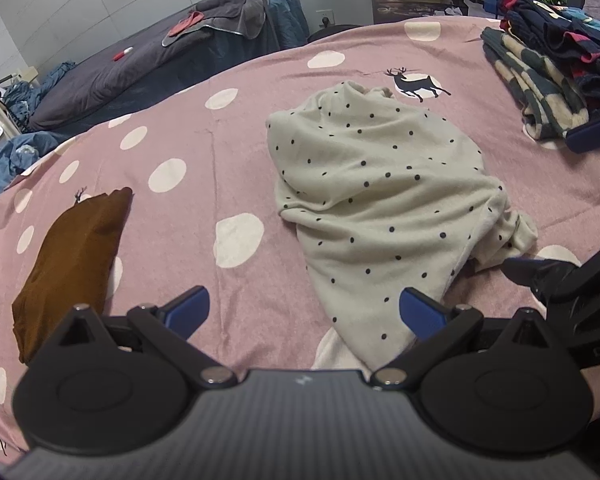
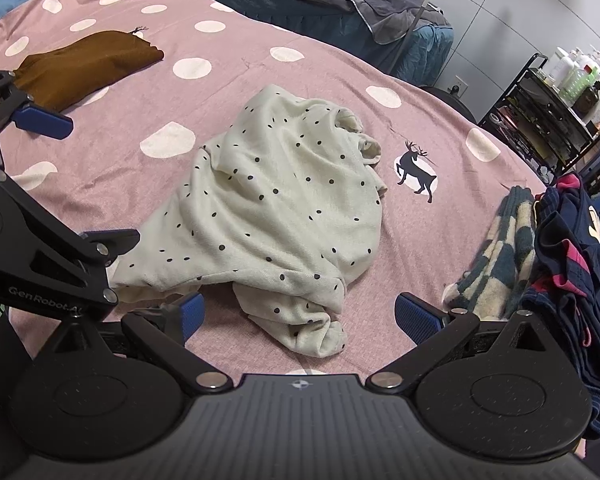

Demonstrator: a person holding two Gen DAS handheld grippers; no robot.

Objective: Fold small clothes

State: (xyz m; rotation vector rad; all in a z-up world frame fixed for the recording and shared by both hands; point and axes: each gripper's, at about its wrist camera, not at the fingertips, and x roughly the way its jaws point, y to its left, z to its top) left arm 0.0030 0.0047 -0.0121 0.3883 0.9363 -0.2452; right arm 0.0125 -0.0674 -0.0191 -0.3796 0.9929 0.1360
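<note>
Pink bedding (image 1: 228, 208) with white spots and small deer prints covered the whole working surface, soft and a little rumpled. At its left lay a brown garment (image 1: 72, 256), already flattened into a long folded shape. Beside it, the left gripper (image 1: 304, 312) hovered with its jaws spread wide and nothing between them, its right finger just at the near hem of the cream polka-dot garment (image 1: 384, 200). That garment sat crumpled in the middle of the bed, bunched into a heap with a twisted end trailing towards the right gripper (image 2: 296, 314), which was likewise spread wide and empty. Further right, a pile of dark and checked clothes (image 2: 556, 256) waited at the bed's edge.

The likely trouble was a pinch taking several layers at once, since the heap hid its seams and sleeves; lifting then would tangle it rather than spread it. A soft blanket might also get caught in the fingers. Behind stood a dark-covered bed (image 1: 112, 68), grey tiled walls and a shelf of bottles (image 2: 560, 92).
</note>
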